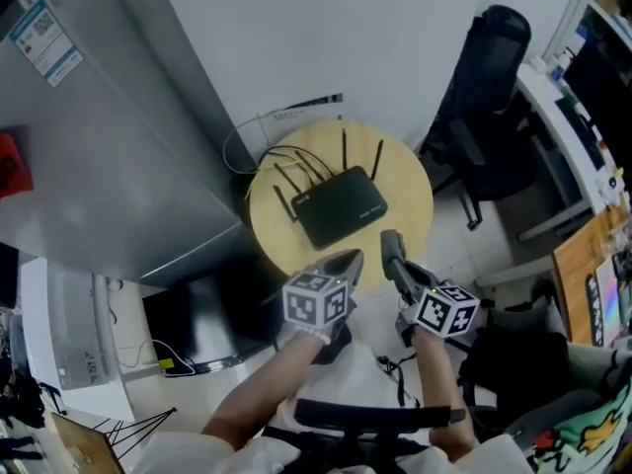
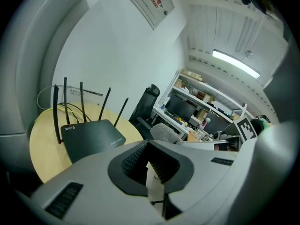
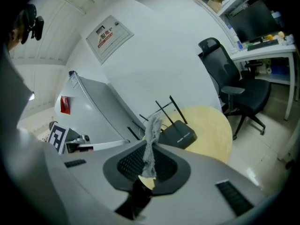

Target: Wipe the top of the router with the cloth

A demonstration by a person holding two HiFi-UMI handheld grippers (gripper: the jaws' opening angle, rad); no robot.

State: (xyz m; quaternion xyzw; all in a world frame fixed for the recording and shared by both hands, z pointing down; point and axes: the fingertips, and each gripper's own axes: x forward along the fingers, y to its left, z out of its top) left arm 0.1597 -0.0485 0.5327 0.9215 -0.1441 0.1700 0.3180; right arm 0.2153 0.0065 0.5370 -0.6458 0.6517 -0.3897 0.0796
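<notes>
A black router [image 1: 341, 205] with several upright antennas lies on the round wooden table [image 1: 407, 181]. Both grippers hover over the table's near edge, short of the router. My right gripper [image 1: 390, 241] is shut on a grey cloth [image 3: 152, 132] that stands up from between its jaws, and the router [image 3: 179, 135] lies beyond it. The left gripper [image 1: 346, 262] is beside it on the left, jaws together with nothing in them. In the left gripper view the router [image 2: 91, 137] is ahead to the left and the cloth [image 2: 164, 132] shows just past the gripper [image 2: 149, 148].
Cables [image 1: 259, 138] trail off the table's far side toward the wall. A tall grey cabinet [image 1: 109, 156] stands to the left, a black office chair [image 1: 489, 117] to the right, and a desk [image 1: 563, 117] with monitors beyond it. A dark box [image 1: 197, 314] sits on the floor by the table.
</notes>
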